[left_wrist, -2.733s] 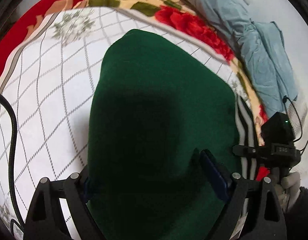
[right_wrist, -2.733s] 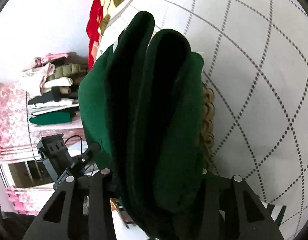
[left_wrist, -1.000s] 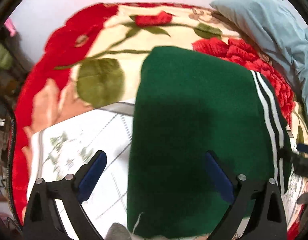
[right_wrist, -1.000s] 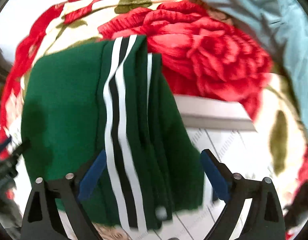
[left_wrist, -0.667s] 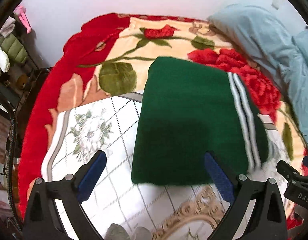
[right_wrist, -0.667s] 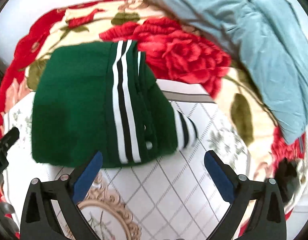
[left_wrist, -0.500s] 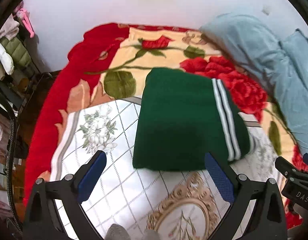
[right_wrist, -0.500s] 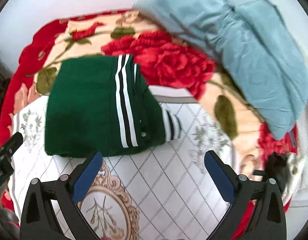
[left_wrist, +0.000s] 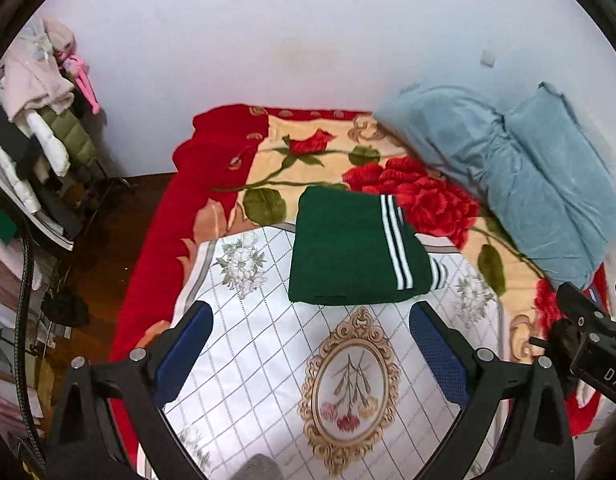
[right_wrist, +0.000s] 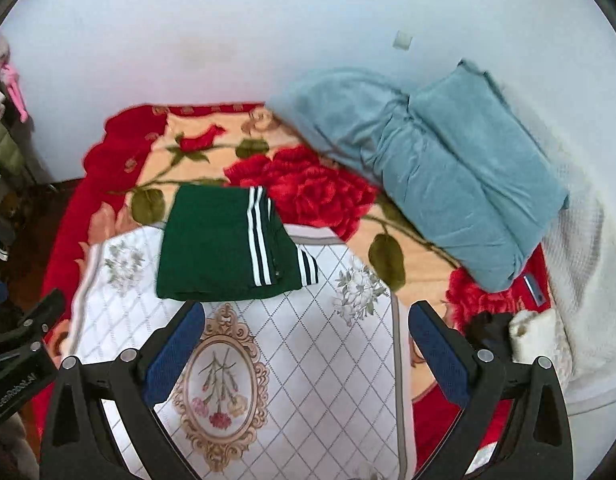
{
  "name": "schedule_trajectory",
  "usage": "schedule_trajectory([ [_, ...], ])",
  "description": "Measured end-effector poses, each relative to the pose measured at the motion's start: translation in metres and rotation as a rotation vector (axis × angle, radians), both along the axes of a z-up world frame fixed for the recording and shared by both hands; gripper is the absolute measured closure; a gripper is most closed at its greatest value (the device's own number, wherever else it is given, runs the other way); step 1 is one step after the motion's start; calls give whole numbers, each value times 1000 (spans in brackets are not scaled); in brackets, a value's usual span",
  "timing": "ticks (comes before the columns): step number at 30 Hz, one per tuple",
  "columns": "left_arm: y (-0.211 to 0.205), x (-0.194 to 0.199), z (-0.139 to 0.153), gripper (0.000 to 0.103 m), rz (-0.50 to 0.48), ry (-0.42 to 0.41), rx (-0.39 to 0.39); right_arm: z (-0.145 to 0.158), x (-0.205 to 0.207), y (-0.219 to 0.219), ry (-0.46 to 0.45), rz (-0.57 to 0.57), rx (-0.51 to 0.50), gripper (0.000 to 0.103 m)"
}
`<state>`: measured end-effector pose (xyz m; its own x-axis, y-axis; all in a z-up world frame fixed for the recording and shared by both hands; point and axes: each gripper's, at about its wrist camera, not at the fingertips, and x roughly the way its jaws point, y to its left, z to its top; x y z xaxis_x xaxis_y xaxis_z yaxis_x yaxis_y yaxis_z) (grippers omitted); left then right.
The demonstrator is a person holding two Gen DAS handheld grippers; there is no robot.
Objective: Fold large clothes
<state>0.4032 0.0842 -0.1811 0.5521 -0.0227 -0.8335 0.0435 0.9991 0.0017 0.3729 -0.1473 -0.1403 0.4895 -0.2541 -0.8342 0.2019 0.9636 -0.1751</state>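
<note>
We see a dark green garment (left_wrist: 349, 258) with white side stripes, folded into a flat rectangular bundle, a striped cuff poking out at its right edge, lying half on the white quilted mat (left_wrist: 276, 356), half on the rose-patterned blanket (left_wrist: 319, 164)

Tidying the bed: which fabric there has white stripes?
The folded green garment, lying across the floral blanket and white quilted sheet; the blue bedding is plain.

One folded green garment (left_wrist: 347, 256) lies on the bed, and two blankets cover it: one red rose blanket (left_wrist: 228, 152) and one white quilted spread (left_wrist: 276, 360). One folded blue duvet (left_wrist: 519, 184) sits far right. Two grippers, left gripper (left_wrist: 308, 354) and right gripper (right_wrist: 306, 352), both empty.
</note>
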Motion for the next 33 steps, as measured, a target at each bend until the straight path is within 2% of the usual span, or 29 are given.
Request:
schedule_trajectory([
  [4, 2, -33, 46, 3, 0, -46, 8, 61, -43, 14, -55, 7, -7, 0],
  [8, 7, -62, 83, 3, 14, -89, 5, 108, -78, 25, -98, 11, -2, 0],
  [14, 10, -97, 115, 3, 22, -134, 15, 169, -124, 35, -177, 11, -35, 0],
  [21, 13, -124, 140, 3, 31, -171, 19, 204, -160, 44, -211, 32, -37, 0],
  [33, 13, -146, 159, 3, 44, -218, 0, 222, -185, 45, -235, 53, -25, 0],
])
